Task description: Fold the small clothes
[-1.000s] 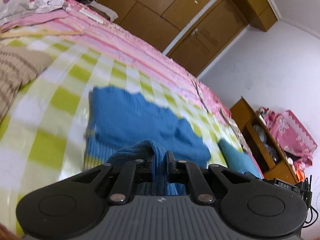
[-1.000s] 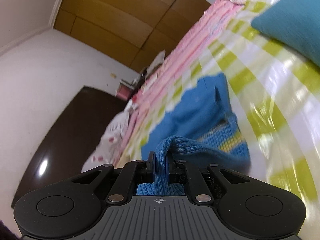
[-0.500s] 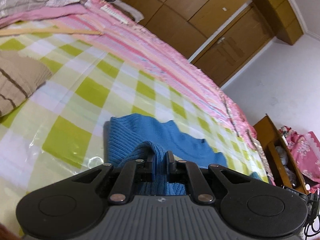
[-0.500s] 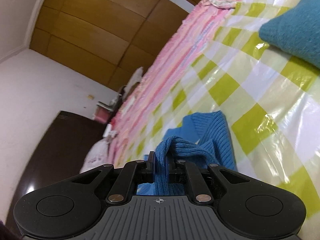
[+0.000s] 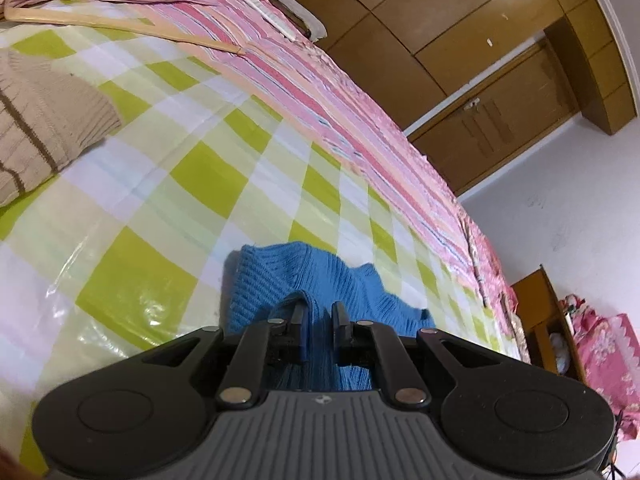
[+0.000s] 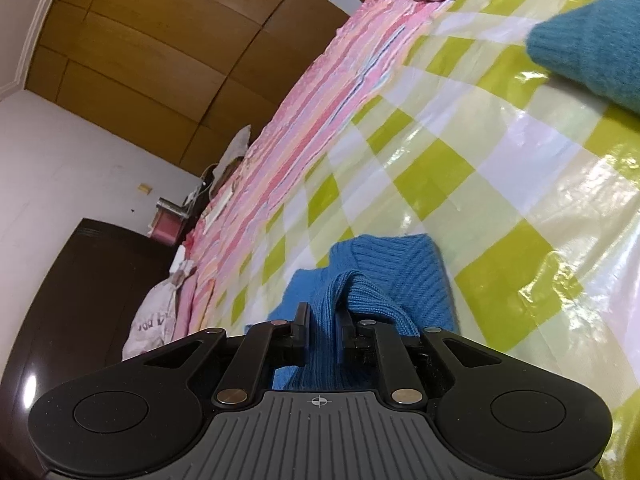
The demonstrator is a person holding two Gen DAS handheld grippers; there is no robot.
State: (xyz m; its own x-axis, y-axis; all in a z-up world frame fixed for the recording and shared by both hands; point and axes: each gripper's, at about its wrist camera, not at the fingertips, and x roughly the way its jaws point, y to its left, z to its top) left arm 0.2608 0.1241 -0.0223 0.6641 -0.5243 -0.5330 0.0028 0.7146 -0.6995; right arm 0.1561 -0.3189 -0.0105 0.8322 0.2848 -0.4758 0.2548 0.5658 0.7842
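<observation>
Left wrist view: left tongs point(image 5: 318, 316) and right tongs point(image 6: 323, 316) each clamp blue sweater point(image 5: 280, 276) at 6 o'clock, carrying the fold over the bed point(image 5: 160, 184).

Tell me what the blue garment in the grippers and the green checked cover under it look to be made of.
Blue garment: knitted yarn, probably wool or acrylic; ribbed stitches show, matte, and it bunches softly in the left hand-held gripper and the right hand-held gripper.
Green checked cover: likely plastic sheeting or oilcloth; glossy highlights and sharp crinkles show.

sweater point(image 5: 304, 280) lies on sheet point(image 5: 168, 184), between both tools; striped knit point(image 5: 44, 120) far left.
</observation>
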